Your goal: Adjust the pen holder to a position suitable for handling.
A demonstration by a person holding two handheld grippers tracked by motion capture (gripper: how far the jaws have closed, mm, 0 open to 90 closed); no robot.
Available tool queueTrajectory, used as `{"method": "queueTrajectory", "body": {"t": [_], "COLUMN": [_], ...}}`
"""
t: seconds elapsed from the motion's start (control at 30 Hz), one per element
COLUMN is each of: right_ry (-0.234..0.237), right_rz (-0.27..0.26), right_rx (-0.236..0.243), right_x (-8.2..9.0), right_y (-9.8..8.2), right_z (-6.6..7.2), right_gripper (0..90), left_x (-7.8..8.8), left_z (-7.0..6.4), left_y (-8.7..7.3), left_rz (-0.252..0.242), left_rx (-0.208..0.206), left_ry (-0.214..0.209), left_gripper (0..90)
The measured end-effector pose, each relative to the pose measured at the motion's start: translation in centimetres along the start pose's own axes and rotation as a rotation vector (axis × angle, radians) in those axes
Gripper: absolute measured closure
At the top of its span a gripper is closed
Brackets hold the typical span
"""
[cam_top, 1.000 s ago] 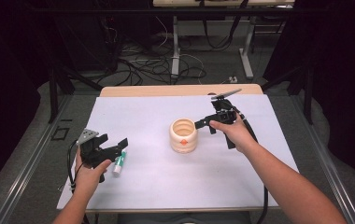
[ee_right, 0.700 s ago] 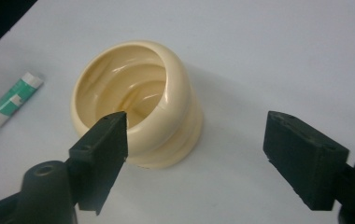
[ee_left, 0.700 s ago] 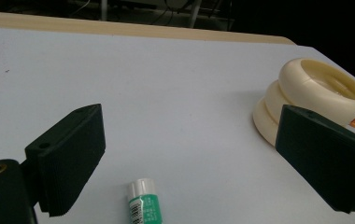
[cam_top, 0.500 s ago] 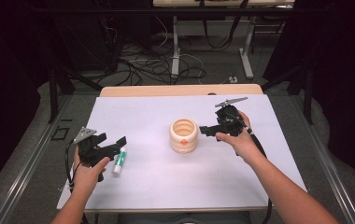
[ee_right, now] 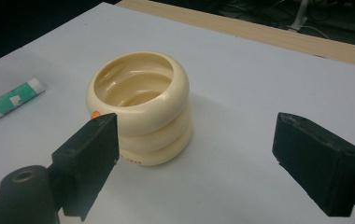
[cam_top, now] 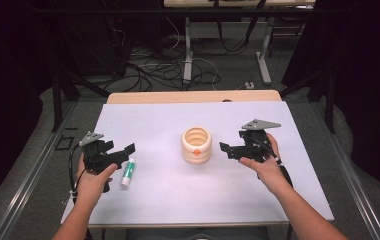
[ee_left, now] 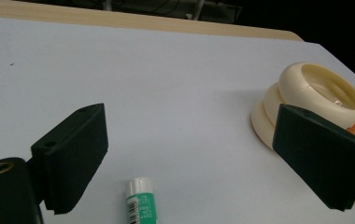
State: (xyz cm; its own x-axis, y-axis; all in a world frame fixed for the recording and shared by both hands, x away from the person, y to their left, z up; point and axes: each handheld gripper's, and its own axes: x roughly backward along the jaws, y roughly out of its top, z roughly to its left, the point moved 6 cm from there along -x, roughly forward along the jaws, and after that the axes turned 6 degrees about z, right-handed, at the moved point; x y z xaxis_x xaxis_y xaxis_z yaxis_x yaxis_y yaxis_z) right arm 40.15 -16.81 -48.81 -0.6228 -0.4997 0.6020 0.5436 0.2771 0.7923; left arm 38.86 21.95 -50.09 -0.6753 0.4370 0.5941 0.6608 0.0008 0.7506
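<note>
From above, your left gripper sits released just beside the glue stick on the white desk. Your right gripper is released too, near the cream ribbed cup at the centre.

Through the left gripper view, the stick lies between empty jaws.

In the right gripper view, the jaws have just been opening, nothing between them, the cup ahead to their left.

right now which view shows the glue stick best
The high view: the whole glue stick lies on the white table just right of the left gripper. The right gripper view shows it whole too, but at the left edge. The left gripper view shows just its capped end.
</note>
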Motion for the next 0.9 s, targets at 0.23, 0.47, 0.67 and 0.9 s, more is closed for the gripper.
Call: {"method": "queueTrajectory", "body": {"t": [0.23,0.47,0.67,0.9], "right_ry": [-0.028,-0.028,-0.021,-0.029], "right_rz": [-0.002,-0.003,0.012,0.01], "right_rx": [0.031,0.056,0.024,0.004], "right_x": [1.0,1.2,1.3,1.2], "right_y": [-1.4,-2.1,-2.6,-3.1], "right_z": [0.0,0.2,0.2,-0.2], "right_gripper": [14.7,14.6,14.6,14.6], "left_x": [-0.4,-1.1,-1.8,-2.4], "left_z": [0.7,1.2,1.7,2.2], "left_y": [0.2,0.5,0.9,1.0], "left_rz": [0.073,0.19,0.251,0.316], "left_rx": [0.023,0.038,0.006,0.065], "left_ry": [0.031,0.062,0.129,0.138], "left_gripper": [18.1,22.7,26.8,30.5]}}
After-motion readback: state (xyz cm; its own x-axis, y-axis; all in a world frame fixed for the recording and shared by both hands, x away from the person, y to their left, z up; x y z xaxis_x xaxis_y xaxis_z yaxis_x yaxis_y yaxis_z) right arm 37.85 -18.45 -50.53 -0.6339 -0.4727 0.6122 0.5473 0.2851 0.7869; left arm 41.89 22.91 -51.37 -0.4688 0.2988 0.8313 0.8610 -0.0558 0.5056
